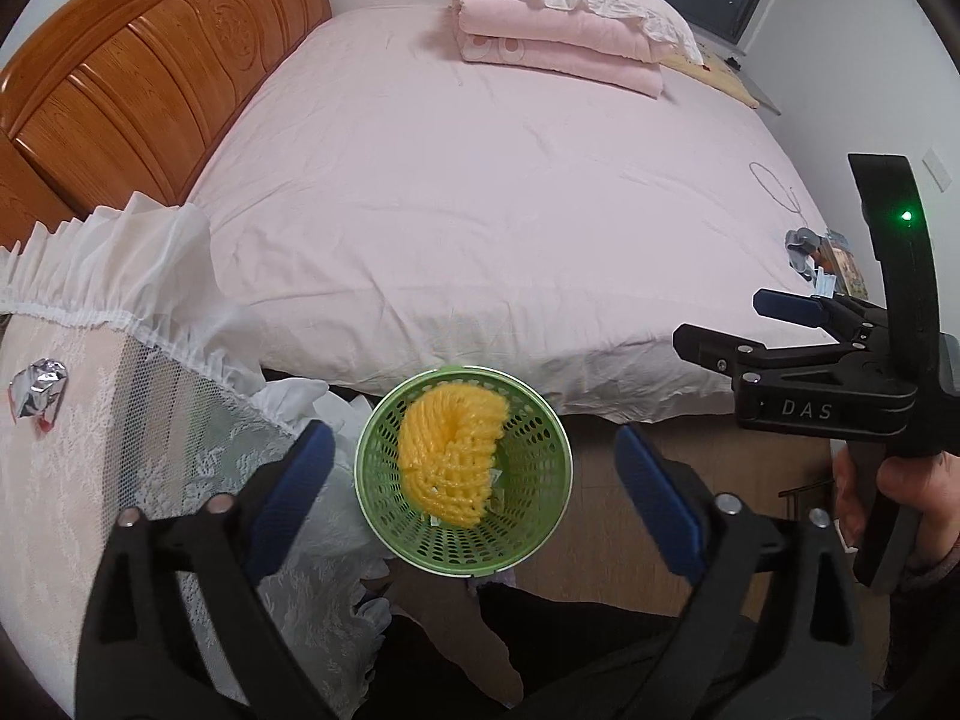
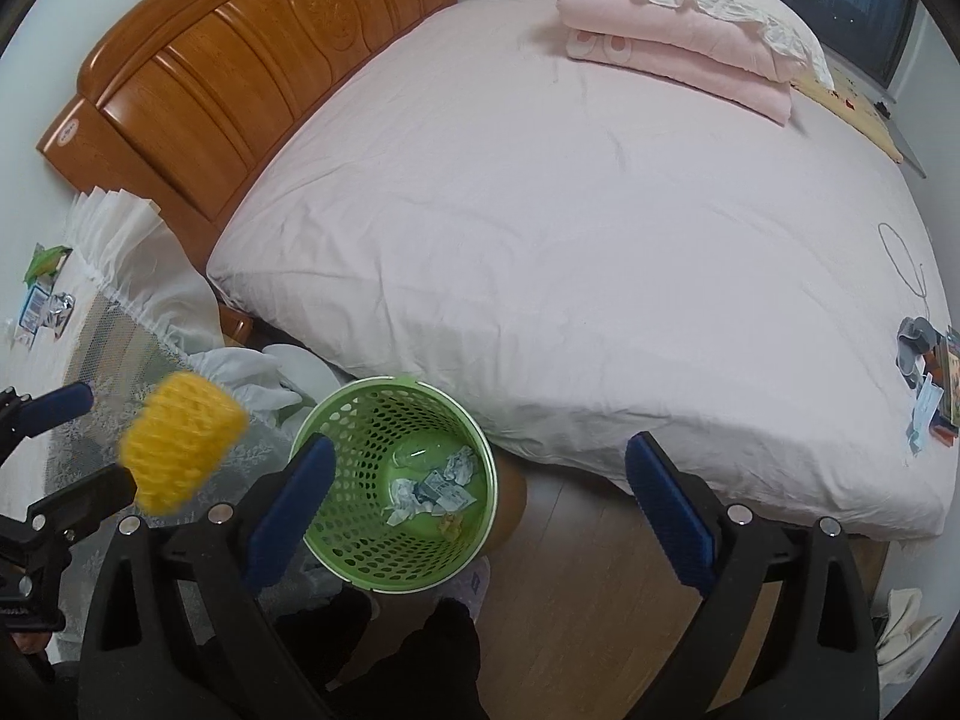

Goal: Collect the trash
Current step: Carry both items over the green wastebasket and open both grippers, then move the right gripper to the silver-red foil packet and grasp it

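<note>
Bedroom floor by the bed: yellow foam net is dropping over the green bin, let go so it lands inside. Left gripper and right gripper both gape empty; foil scrap waits far left.

**Green, yellow and pink**

Green perforated basket, lower centre, with the yellow foam net. Pale pink sheet mid-frame; pink folded blanket at the top. Orange-brown carved headboard, upper left. White lace cloth, lower left.
</note>
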`<state>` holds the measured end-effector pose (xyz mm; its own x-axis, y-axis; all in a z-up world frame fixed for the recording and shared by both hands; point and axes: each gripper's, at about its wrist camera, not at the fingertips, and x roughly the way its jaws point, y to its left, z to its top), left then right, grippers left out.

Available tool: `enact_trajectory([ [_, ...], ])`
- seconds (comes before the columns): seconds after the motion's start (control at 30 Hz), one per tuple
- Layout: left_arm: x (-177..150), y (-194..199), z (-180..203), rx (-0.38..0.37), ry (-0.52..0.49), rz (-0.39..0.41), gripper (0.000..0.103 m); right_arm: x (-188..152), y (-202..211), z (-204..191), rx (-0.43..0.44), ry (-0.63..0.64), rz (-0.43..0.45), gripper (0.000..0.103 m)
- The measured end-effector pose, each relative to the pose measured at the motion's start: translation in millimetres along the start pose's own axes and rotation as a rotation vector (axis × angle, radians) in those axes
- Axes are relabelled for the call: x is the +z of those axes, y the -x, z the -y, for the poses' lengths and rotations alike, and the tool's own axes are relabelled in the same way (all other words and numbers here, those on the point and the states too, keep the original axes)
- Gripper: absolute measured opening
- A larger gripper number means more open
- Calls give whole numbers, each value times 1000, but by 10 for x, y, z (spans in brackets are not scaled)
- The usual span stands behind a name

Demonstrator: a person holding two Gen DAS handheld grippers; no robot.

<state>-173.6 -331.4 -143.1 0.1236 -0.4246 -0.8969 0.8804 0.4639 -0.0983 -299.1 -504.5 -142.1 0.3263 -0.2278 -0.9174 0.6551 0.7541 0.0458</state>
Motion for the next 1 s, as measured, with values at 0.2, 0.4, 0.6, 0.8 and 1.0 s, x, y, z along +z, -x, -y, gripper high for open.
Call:
enact_trajectory([
  [0.2, -10, 62, -86, 43, 30, 8, 95, 23, -23, -116, 8, 19, -4, 97],
  [0.4, -61, 160, -352, 67, 106, 22, 95, 76, -35, -299, 13, 49, -3, 97],
  [0.6, -221, 428, -787, 190, 189, 72, 95, 153, -22, -621, 43, 103, -2, 97],
  [0.8, -591, 800, -1486, 306, 346, 105, 95, 279, -17, -1245, 115, 205, 4, 97],
  [1.0, -1024, 1112, -2149, 388, 506, 122, 95, 379, -94, -2128, 214, 337, -4, 97],
])
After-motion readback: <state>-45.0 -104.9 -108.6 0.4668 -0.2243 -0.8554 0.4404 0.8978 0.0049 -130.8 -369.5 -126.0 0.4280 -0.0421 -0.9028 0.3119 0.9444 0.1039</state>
